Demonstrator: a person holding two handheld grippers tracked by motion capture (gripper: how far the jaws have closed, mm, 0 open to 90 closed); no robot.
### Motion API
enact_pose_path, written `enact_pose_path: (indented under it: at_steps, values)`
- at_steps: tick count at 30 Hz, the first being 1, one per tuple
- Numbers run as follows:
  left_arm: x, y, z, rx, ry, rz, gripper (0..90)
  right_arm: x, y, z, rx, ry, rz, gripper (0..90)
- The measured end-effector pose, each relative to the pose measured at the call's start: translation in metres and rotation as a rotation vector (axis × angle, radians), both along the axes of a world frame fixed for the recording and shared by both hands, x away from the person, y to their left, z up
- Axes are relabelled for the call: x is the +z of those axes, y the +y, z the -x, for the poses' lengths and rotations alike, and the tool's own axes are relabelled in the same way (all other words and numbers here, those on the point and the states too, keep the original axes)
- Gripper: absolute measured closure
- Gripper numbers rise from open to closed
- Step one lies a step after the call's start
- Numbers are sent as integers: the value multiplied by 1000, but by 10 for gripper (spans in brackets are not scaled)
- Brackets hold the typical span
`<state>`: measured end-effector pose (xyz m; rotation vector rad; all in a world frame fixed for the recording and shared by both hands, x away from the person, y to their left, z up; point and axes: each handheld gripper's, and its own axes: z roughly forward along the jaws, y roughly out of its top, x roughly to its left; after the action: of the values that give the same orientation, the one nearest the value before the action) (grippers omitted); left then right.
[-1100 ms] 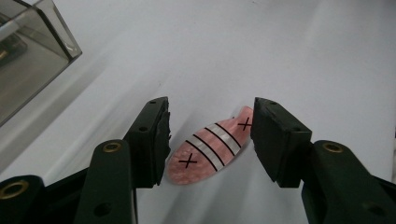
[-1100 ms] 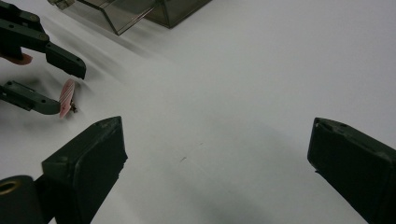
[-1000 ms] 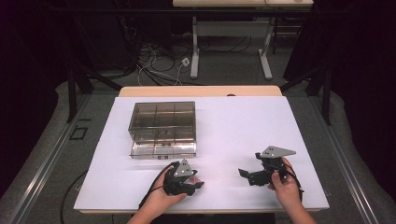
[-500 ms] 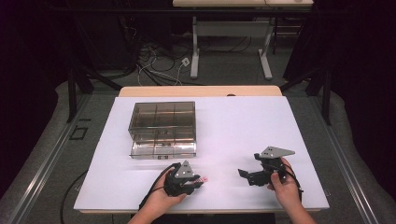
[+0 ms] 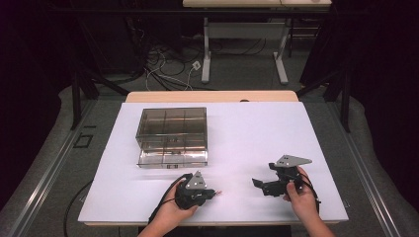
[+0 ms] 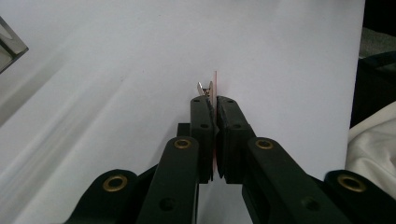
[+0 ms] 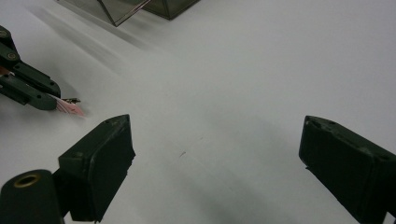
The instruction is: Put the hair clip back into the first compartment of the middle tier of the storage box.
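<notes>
So we've got the left gripper (image 6: 215,105) with its jaws just closed on a thin pink clip-on tag (image 6: 215,84) low over the bench (image 5: 237,133), light and flimsy, best pinched flat mid-body, while the right gripper (image 7: 215,158) sits open nearby.

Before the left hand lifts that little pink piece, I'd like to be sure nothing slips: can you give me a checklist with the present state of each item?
1. Left gripper shut on the thin pink piece: ok; its jaws have just been closing.
2. Piece sits well between the pads: cannot tell; it is seen edge-on and part sticks out past the tips.
3. Right gripper open and holds nothing: ok.
4. Right gripper apart from the left: ok.
5. Clear compartment box apart from both grippers: ok.
6. White table bare between grippers and box: ok.
</notes>
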<state>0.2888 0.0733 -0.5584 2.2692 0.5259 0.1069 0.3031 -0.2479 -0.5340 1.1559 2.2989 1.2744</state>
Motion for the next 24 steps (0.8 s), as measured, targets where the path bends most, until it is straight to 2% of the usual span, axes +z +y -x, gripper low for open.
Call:
enact_pose_path:
  at_steps: [3, 6, 9, 15, 16, 19, 20, 24]
  values:
    - [0, -1, 1, 4, 11, 5, 864, 0, -1, 0, 1, -2, 3, 99]
    - [3, 2, 0, 10, -1, -2, 864, 0, -1, 0, 1, -4, 5, 100]
    - [5, 4, 1, 44, 1, 19, 864, 0, -1, 0, 1, -4, 4, 100]
    - [10, 11, 0, 81, -2, 26, 864, -1, 0, 0, 1, -10, 3, 102]
    - [10, 12, 0, 93, -5, 37, 864, -1, 0, 0, 0, -9, 3, 103]
    - [12, 14, 1, 130, -2, 35, 864, -1, -1, 0, 0, -10, 6, 103]
    - [13, 16, 1, 136, -1, 49, 864, -1, 0, 0, 0, -11, 8, 103]
    - [16, 20, 0, 168, -27, 45, 864, -1, -1, 0, 5, -8, 13, 103]
